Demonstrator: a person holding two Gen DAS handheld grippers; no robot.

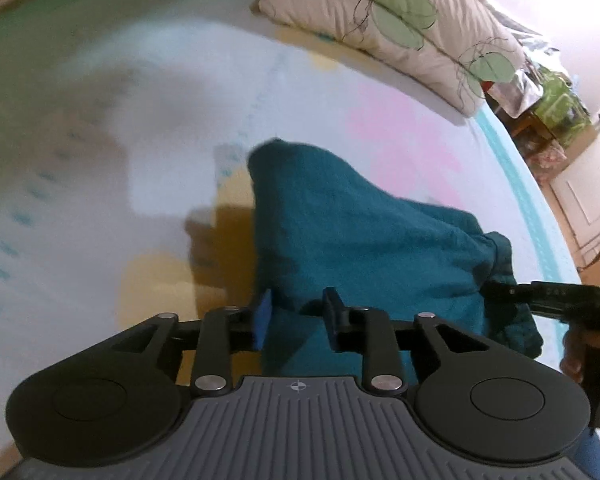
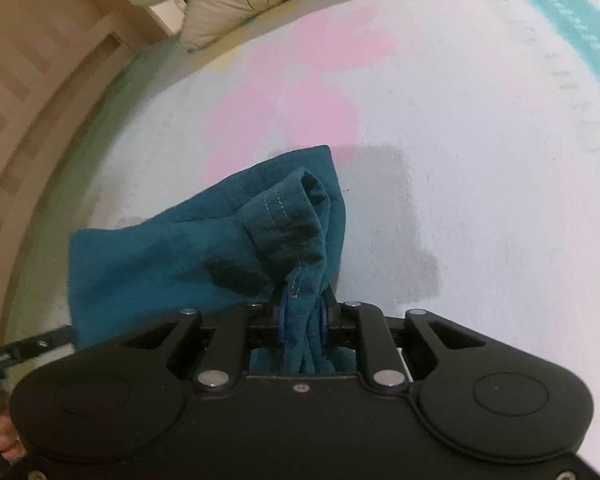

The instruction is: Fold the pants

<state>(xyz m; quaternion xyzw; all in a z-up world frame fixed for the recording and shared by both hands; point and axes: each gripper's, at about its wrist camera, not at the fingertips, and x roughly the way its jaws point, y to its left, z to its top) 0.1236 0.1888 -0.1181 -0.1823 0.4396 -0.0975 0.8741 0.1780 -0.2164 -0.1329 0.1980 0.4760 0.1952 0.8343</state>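
Observation:
The teal pants (image 1: 360, 232) lie bunched on the bed, in front of both grippers. My left gripper (image 1: 298, 312) is open, its jaws apart just over the near edge of the cloth, holding nothing. My right gripper (image 2: 303, 312) is shut on a stitched hem of the pants (image 2: 204, 256), and cloth is pulled back between its fingers. In the left wrist view the right gripper (image 1: 540, 296) reaches in from the right edge and meets the cloth's right end. In the right wrist view the left gripper's tip (image 2: 32, 346) shows at the lower left.
The bed sheet (image 1: 140, 120) is pale with pink, yellow and teal patches. A leaf-print pillow (image 1: 400, 20) lies at the head of the bed. Cluttered furniture (image 1: 556, 104) stands beyond the bed's right edge. A wooden floor (image 2: 28, 80) lies left of the bed.

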